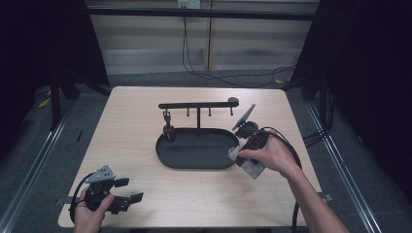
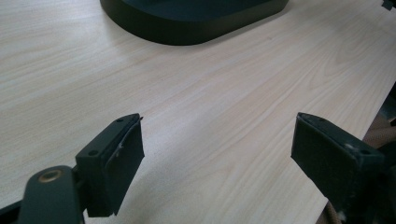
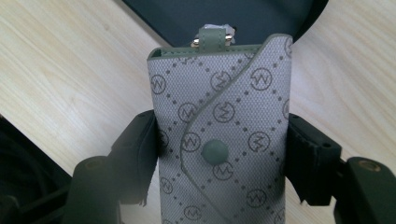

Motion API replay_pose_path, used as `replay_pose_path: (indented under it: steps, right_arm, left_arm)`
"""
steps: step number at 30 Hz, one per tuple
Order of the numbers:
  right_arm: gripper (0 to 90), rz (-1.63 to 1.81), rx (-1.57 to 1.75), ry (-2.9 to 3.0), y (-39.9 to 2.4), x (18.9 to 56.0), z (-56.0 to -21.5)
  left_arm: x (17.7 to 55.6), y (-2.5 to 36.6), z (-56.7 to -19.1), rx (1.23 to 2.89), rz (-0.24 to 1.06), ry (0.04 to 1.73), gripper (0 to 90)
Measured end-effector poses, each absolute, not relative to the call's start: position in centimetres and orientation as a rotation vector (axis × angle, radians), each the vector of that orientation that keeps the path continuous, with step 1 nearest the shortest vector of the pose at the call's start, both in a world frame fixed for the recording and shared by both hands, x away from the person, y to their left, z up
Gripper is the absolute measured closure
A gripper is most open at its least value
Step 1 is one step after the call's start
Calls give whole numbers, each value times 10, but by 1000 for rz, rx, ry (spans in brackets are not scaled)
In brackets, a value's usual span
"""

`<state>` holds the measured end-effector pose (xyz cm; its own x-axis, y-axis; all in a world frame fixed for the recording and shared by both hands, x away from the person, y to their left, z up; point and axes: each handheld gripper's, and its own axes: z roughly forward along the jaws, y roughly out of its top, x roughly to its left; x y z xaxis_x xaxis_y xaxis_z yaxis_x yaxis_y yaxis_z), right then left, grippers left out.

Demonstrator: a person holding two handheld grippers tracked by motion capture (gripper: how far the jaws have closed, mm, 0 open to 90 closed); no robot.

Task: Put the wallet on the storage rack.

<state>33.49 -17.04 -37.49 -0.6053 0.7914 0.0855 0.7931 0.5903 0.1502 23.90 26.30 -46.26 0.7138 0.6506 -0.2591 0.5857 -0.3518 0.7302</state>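
Light wood table [image 1: 136,131]. Black oval tray [image 1: 197,149] at centre, a T-shaped hook rack [image 1: 198,105] rising from its far edge; one small dark item [image 1: 168,130] hangs from the leftmost hook. Right gripper [image 1: 239,151] at the tray's right rim, gripping a grey patterned pouch [image 1: 248,165]. Left gripper [image 1: 129,190] near the front left corner, jaws apart, nothing between them.

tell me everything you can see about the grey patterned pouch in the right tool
The pouch is a flat grey case of woven-looking fabric printed with circled logos and dotted diagonal lines. A curved flap crosses its front, fastened by a round grey snap. A short tab with metal fittings sticks out of its top. The right tool clamps it at both side edges, holding it above the table beside the black oval tray.
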Motion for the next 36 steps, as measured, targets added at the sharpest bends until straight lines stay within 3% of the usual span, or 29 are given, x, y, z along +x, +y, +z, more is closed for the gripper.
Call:
replay_pose_path:
  steps: [36]
  right_arm:
    - [336,-565,-1638,-2559,-174,380,-385]
  left_arm:
    - [238,267,-461,2041,101,943,168]
